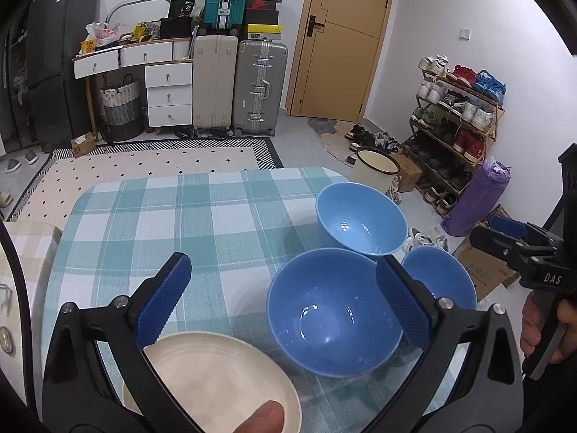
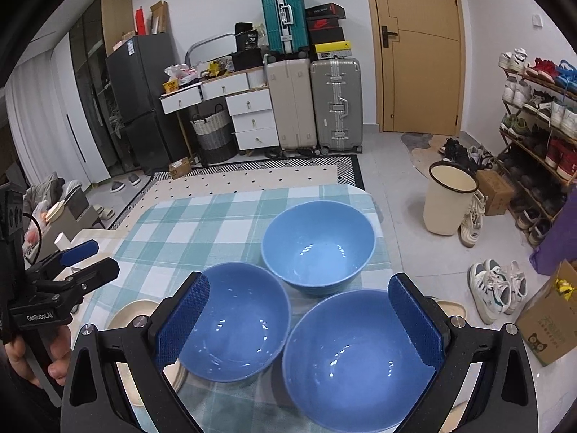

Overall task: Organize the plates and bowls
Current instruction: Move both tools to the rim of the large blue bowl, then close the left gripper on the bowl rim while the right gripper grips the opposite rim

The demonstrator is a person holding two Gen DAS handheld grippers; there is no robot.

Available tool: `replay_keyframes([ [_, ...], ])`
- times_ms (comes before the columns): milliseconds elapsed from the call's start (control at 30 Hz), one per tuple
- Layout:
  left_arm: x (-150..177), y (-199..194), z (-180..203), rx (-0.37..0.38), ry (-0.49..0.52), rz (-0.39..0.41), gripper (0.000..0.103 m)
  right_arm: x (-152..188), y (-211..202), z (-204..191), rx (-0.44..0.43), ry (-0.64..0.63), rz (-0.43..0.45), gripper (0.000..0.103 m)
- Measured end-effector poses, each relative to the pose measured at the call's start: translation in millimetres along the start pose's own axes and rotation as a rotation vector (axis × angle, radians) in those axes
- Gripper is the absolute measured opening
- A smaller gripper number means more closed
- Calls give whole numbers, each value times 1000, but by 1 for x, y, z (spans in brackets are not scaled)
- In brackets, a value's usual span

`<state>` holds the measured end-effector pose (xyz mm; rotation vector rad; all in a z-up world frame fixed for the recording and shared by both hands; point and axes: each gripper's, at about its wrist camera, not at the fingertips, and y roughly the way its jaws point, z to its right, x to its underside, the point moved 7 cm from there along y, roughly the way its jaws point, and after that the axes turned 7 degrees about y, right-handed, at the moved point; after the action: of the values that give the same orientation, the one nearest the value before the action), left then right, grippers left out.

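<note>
Cream plate (image 1: 216, 379) sits closest to us in the left wrist view, at the near edge of the counter (image 1: 162, 216), w/ a fingertip (image 1: 263, 418) poking in at the bottom of the frame. Our left tongs (image 1: 285, 296) are spread wide, gripping nothing; one pad hangs over the plate's rim, the other over the near-left blue bowl (image 1: 331, 314). We've got three blue bowls on the checked cloth, bunched at the right side: near-left one, near-right bowl (image 2: 357, 361) & far bowl (image 2: 317, 241) behind, all upright, just beside each other. Right tongs (image 2: 299, 321) also released, straddling the two near bowls from above, no contact we can confirm. Another cream plate (image 2: 450, 308) peeks out behind the near-right bowl. Each hand (image 2: 54, 357) grips a tong handle. Bucket (image 2: 450, 198) stands on the floor past the counter's right edge.
</note>
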<state>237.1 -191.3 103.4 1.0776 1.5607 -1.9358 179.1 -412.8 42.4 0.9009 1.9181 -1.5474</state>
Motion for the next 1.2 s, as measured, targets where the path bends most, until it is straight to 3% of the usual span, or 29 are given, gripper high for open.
replay_keyframes([
  [233,-17,41,5,54,2,-27,102,-12,21,16,22,17,-17,101],
  [667,-46,111,18,39,33,-83,102,-36,58,44,55,67,-52,101],
  [1067,-51,176,20,32,35,-158,102,-45,101,62,62,116,-103,101],
  [1200,-47,196,19,36,27,-197,96,-43,118,67,62,135,-124,101],
])
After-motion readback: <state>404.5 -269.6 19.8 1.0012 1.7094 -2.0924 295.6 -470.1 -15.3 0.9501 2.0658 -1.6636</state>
